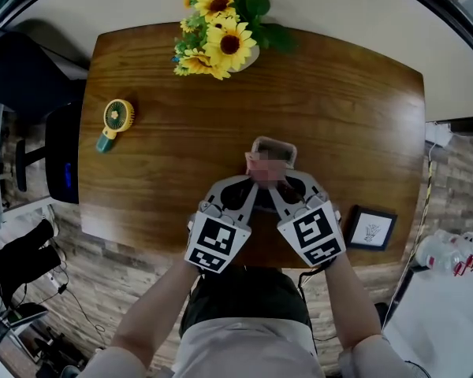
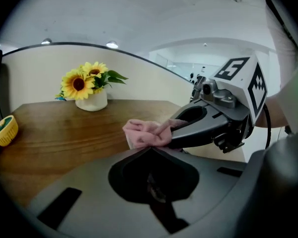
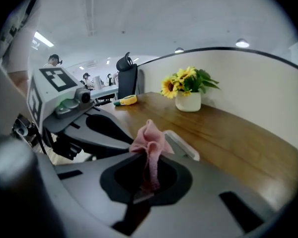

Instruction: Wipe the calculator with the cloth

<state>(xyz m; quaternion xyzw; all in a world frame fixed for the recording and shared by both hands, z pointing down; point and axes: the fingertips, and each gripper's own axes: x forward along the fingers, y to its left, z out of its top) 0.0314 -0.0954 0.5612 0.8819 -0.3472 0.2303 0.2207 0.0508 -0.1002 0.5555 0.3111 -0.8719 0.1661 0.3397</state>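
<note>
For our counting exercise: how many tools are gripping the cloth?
2. The left tool pinches the cloth from its left side, the right tool from its right. Neither is hidden.

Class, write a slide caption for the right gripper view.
Right claw shut on pink cloth near the calculator, sunflowers beyond.

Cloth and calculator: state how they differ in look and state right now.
The cloth is pink, soft and bunched; the calculator is a pale, rigid flat slab. The left gripper and the right gripper both pinch the cloth in their fingers; the calculator rests on the table, gripped by neither. Shared: both sit near the table's middle, the cloth over the calculator's near end.
</note>
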